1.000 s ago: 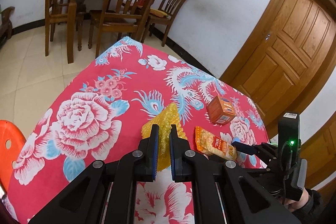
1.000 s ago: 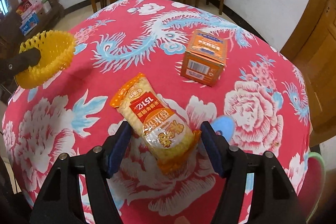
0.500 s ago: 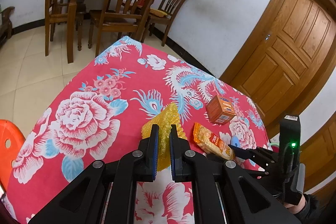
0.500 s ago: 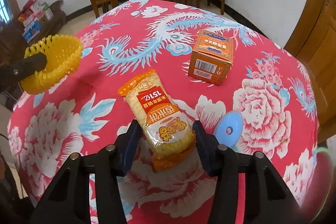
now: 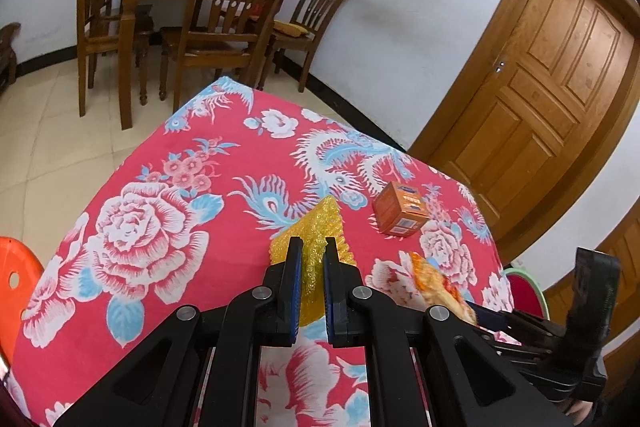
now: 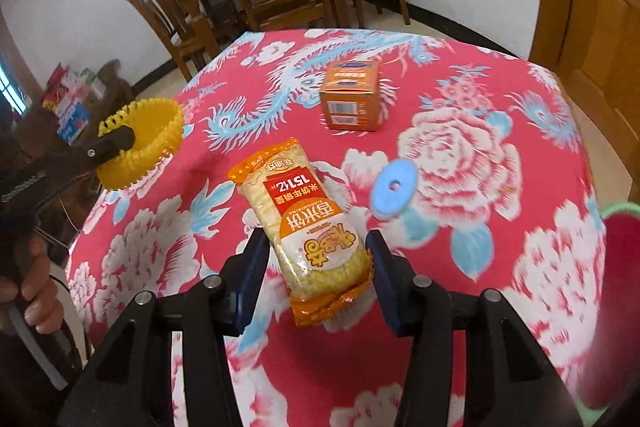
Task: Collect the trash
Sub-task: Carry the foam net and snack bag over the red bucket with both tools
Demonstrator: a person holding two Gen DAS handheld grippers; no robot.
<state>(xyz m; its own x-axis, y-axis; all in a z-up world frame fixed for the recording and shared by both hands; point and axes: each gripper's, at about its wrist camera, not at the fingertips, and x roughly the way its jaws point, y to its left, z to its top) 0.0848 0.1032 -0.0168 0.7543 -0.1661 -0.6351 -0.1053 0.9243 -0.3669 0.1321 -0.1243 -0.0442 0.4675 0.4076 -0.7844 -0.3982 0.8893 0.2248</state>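
My right gripper point(image 6: 316, 247) is shut on the near end of an orange and white rice cracker pack point(image 6: 308, 223). The pack is tilted and held just above the red flowered tablecloth point(image 6: 460, 155). In the left wrist view the same pack point(image 5: 436, 283) shows at the lower right, in front of the right gripper point(image 5: 480, 315). My left gripper point(image 5: 311, 251) is shut on a yellow foam net point(image 5: 320, 223). In the right wrist view that net point(image 6: 148, 143) hangs as a ring over the table's left edge. An orange box point(image 6: 352, 95) stands farther back on the cloth.
A light blue disc point(image 6: 394, 187) lies right of the pack. A red bin with a green rim point(image 6: 616, 267) stands off the table's right side. An orange stool point(image 5: 16, 267) is at the left. Wooden chairs point(image 5: 236, 15) and a table stand behind, and a door point(image 5: 540, 87) is at the right.
The right gripper's jaws closed onto the cracker pack, then lifted it off the cloth and carried it sideways. The left gripper stayed still with the net.
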